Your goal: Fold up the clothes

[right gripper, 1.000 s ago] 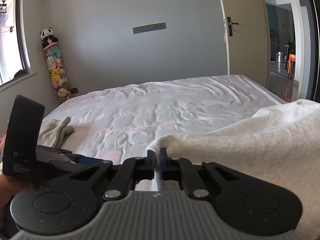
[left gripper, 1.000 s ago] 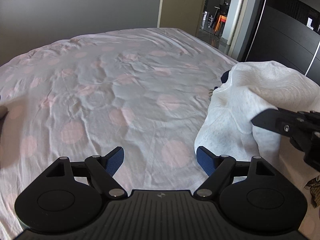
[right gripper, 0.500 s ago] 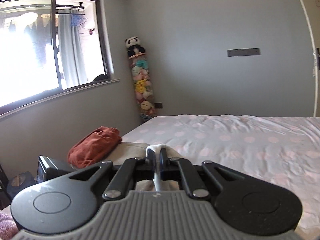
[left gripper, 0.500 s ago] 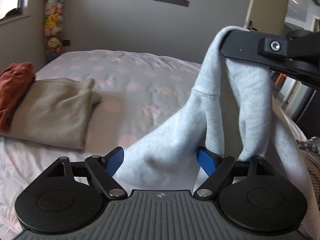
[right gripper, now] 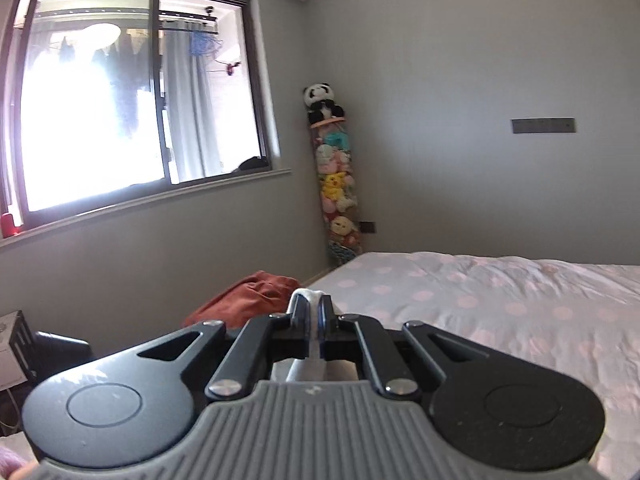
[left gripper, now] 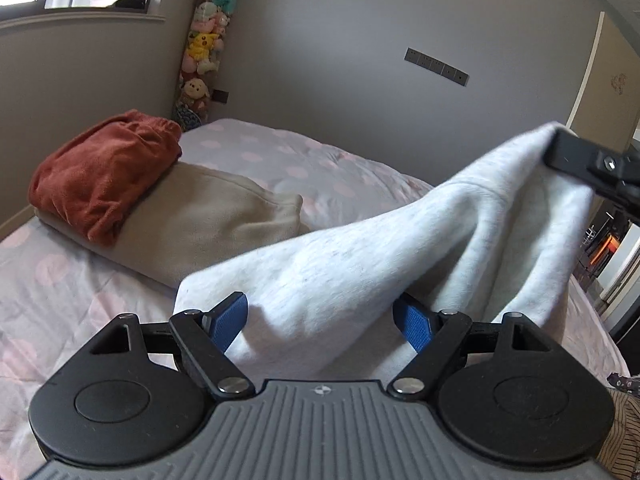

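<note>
Bed (left gripper: 320, 176) (pink-dotted sheet) w/ folded beige garment (left gripper: 208, 224), rust one (left gripper: 100, 172) atop.

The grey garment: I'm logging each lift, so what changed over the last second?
The right gripper, jaws still shut on the grey garment, raised it off the bed, and both views swung toward the folded pile. The left gripper stayed open.

Grey walls (right gripper: 460, 80), bright window (right gripper: 120, 100), polka-dot bed (right gripper: 520, 300).
</note>
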The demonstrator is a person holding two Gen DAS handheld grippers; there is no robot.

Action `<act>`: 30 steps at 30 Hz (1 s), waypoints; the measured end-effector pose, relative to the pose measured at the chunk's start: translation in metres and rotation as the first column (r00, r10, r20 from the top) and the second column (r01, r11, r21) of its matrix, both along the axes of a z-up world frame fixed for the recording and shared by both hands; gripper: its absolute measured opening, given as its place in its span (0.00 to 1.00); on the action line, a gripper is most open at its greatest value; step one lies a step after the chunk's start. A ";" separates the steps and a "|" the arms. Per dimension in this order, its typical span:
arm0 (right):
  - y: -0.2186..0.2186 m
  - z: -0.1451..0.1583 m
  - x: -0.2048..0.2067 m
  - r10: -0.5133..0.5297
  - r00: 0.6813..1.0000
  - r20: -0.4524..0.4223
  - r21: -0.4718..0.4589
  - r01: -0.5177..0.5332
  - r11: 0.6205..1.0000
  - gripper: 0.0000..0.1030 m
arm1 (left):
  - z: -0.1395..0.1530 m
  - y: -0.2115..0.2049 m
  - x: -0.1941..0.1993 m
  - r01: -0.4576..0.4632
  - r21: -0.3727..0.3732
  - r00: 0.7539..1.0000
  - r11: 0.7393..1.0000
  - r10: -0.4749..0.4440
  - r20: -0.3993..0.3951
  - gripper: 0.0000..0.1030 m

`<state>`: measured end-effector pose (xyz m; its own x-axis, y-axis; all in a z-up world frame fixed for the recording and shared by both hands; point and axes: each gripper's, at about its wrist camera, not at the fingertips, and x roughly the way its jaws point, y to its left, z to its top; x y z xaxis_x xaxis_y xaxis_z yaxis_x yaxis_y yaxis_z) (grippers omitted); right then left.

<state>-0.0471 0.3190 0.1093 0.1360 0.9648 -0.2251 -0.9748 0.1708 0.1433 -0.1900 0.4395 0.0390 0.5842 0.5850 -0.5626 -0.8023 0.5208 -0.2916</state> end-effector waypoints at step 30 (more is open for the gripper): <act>-0.208 -0.176 0.154 -0.727 0.686 -0.014 -0.519 0.616 0.592 0.31 | -0.117 -0.067 0.084 0.259 -0.217 0.924 0.941 -0.307 -0.228 0.77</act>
